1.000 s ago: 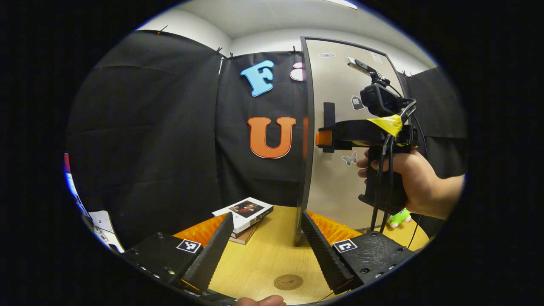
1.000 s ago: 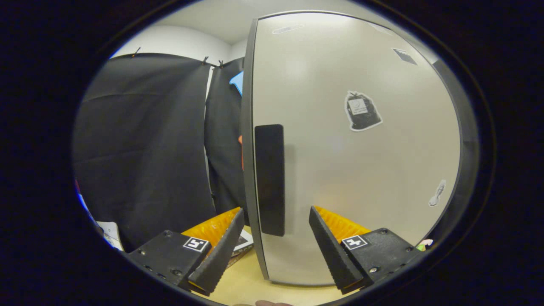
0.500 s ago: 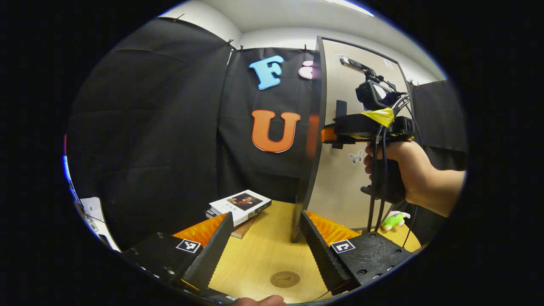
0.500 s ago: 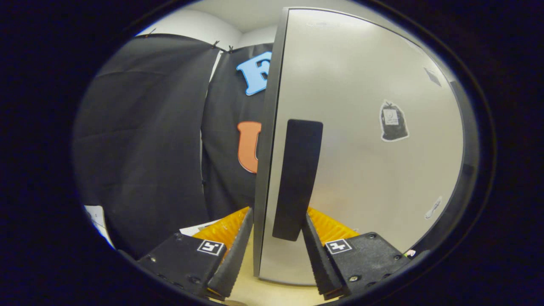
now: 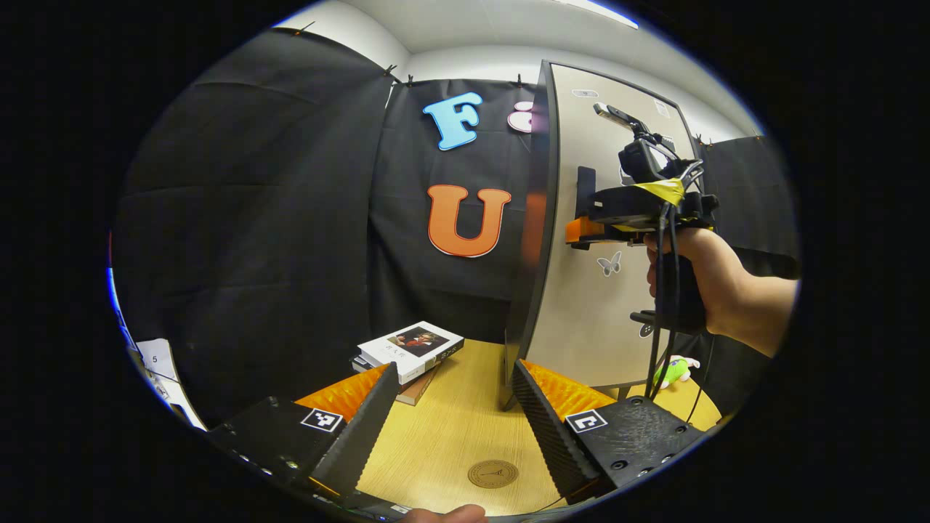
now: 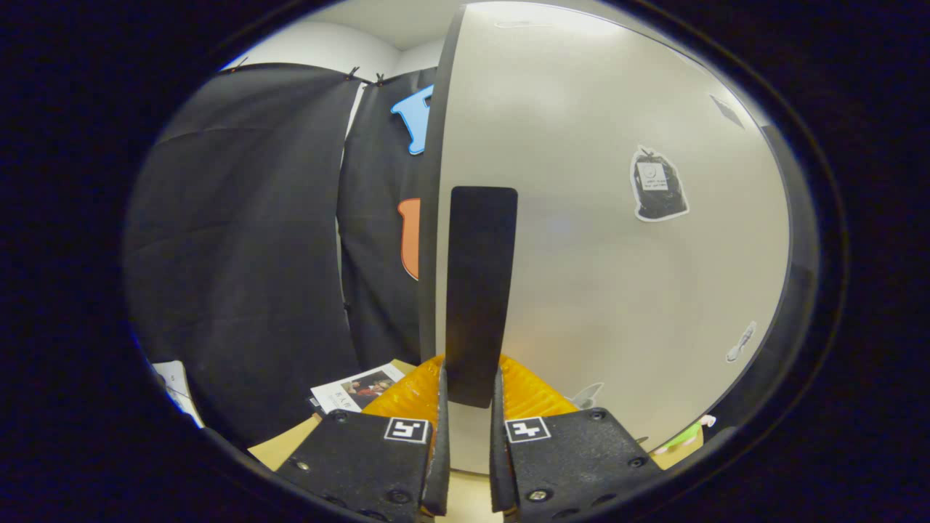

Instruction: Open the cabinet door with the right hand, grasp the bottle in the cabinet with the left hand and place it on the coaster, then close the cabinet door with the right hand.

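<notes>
Wooden tabletop (image 5: 450,436) under both grippers, black cloth wall behind. Right gripper (image 6: 468,436): I see its jaws pinched in on the dark vertical handle (image 6: 479,290) of the cabinet door (image 6: 610,290), one finger on each side at the handle's lower end. Can't confirm full pad contact, but the gap looks gone. Door panel runs to the right of those jaws, its dark edge just to their left. From the left gripper view the same right gripper (image 5: 581,229) sits at the handle (image 5: 585,189), hand (image 5: 697,280) on its grip, cables hanging below. Left gripper (image 5: 454,421): jaws wide apart, holding nothing, hovering over the table. Coaster (image 5: 492,473) lies on the wood between them, close in. Stacked books (image 5: 410,350) ahead-left of the jaws, door edge ahead-right. Small green toy (image 5: 672,369) on the table beyond the right finger. Bottle: can't see it, door's face covers the cabinet.
</notes>
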Demonstrator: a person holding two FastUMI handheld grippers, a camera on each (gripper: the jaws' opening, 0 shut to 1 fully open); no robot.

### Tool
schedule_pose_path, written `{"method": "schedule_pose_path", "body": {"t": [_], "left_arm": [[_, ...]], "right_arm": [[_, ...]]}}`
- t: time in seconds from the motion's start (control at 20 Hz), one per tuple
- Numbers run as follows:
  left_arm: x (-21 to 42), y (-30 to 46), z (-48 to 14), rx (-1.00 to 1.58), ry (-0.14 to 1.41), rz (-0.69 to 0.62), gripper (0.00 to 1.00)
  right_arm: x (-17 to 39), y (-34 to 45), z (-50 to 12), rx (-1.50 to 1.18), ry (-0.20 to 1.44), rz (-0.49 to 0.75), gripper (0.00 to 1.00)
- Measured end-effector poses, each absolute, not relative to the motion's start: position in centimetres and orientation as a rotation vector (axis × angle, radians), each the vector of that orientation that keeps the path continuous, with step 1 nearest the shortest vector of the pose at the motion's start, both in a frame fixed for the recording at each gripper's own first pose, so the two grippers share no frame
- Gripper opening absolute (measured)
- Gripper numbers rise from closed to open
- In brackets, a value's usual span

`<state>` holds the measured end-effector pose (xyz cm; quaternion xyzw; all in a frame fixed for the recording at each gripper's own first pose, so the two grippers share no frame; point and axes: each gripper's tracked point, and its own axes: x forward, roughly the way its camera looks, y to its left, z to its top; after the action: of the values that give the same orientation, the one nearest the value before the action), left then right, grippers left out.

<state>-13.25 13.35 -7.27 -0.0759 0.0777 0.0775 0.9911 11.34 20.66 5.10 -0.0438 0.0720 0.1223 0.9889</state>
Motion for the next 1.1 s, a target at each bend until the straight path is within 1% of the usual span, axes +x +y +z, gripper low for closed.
{"method": "schedule_pose_path", "body": {"t": [0.1, 0.35, 0.4, 0.65, 0.7, 0.75, 0.8, 1.1], "left_arm": [[-13.2, 13.2, -7.6, -0.152, 0.164, 0.152, 0.95], [-12.4, 12.4, -8.5, -0.140, 0.183, 0.139, 0.95], [-12.5, 12.1, -8.5, -0.138, 0.186, 0.136, 0.95], [-12.0, 10.5, -8.7, -0.115, 0.197, 0.113, 0.95], [-12.0, 10.2, -8.7, -0.116, 0.197, 0.109, 0.95], [-11.9, 10.1, -8.8, -0.115, 0.195, 0.108, 1.00], [-11.8, 10.0, -8.8, -0.112, 0.194, 0.110, 0.95], [-11.4, 8.3, -9.2, -0.113, 0.210, 0.109, 0.95]], "right_arm": [[10.2, 20.8, 5.2, -0.089, 0.138, 0.273, 0.24], [5.7, 19.9, 5.2, -0.085, 0.125, 0.343, 0.24], [5.4, 19.9, 5.3, -0.077, 0.127, 0.356, 0.25], [3.1, 19.2, 5.3, -0.058, 0.132, 0.417, 0.24], [2.8, 19.0, 5.3, -0.055, 0.129, 0.435, 0.24], [2.7, 18.7, 5.3, -0.051, 0.127, 0.454, 0.25], [2.8, 18.5, 5.3, -0.048, 0.126, 0.472, 0.25], [2.5, 17.6, 5.1, -0.051, 0.129, 0.552, 0.25]]}}
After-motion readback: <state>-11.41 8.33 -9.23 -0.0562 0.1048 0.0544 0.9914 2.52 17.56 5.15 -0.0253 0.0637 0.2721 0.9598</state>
